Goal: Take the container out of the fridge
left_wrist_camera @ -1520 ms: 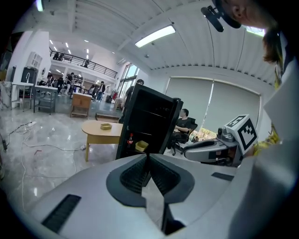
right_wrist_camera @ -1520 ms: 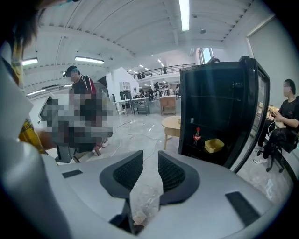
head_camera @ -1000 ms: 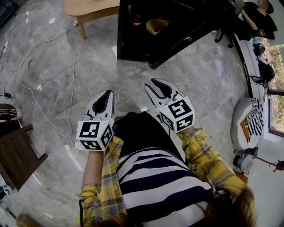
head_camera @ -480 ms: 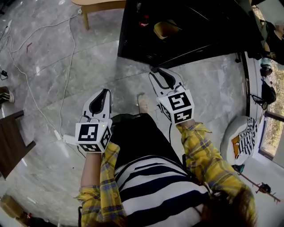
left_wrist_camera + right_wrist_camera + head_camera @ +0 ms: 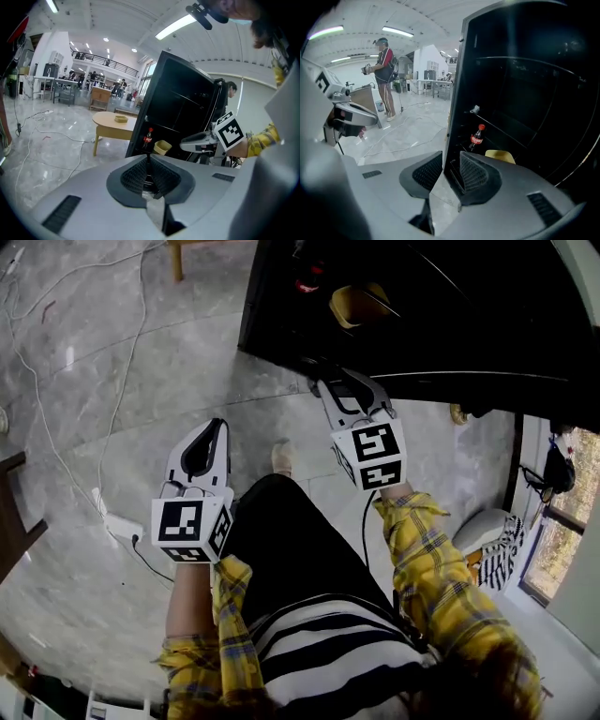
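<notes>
Left tool (image 5: 149, 158): jaws pressed together, holding nothing | Right tool (image 5: 449, 164): jaws narrowly apart, empty, near open fridge (image 5: 450, 324) front | Container (image 5: 500, 156): yellow, on fridge shelf beside cola bottle (image 5: 476, 137)

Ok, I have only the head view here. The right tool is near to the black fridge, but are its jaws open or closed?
Observer: The right tool is open. Its jaws stand apart and hold nothing, and it points at the fridge.
Operator: And the left tool?
Observer: The left tool is shut, jaws together, with nothing between them.
Operator: I see something red near the yellow container. What is it?
Observer: A small bottle with a red cap and a red label. It stands upright, just left of the container in the right gripper view.
</notes>
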Demonstrator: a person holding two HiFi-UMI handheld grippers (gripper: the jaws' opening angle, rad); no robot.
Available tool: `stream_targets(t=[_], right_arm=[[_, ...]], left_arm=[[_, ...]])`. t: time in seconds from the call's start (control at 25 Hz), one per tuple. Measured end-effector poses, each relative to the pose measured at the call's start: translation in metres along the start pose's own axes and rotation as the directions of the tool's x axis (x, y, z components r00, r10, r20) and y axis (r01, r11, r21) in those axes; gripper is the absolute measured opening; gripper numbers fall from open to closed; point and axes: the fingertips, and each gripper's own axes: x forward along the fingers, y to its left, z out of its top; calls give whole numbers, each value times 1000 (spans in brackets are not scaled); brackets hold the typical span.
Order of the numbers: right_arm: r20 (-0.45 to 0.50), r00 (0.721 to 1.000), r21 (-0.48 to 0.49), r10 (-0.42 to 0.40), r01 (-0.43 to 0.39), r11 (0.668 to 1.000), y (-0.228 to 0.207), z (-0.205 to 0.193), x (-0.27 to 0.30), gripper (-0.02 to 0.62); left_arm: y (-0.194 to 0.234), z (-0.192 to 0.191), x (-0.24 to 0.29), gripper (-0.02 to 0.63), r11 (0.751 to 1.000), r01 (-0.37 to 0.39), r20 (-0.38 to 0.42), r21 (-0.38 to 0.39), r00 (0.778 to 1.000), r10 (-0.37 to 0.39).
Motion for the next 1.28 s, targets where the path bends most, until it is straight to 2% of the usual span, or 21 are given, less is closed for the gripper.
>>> stream_targets(t=[0.32, 0.56, 1.28], right_arm=[[-32, 998, -17, -49, 48, 999, -40, -22, 45, 107], [-36, 994, -59, -105, 103, 993, -74, -34, 83, 107], [-63, 983, -141, -171, 160, 977, -130, -49, 179, 114]], left_arm=[[10, -18, 43, 29, 999, -30, 2, -27, 1000, 30], [15, -32, 82, 29, 999, -39, -11, -20, 999, 39], [44, -54, 156, 29, 994, -89, -3, -60, 996, 89]])
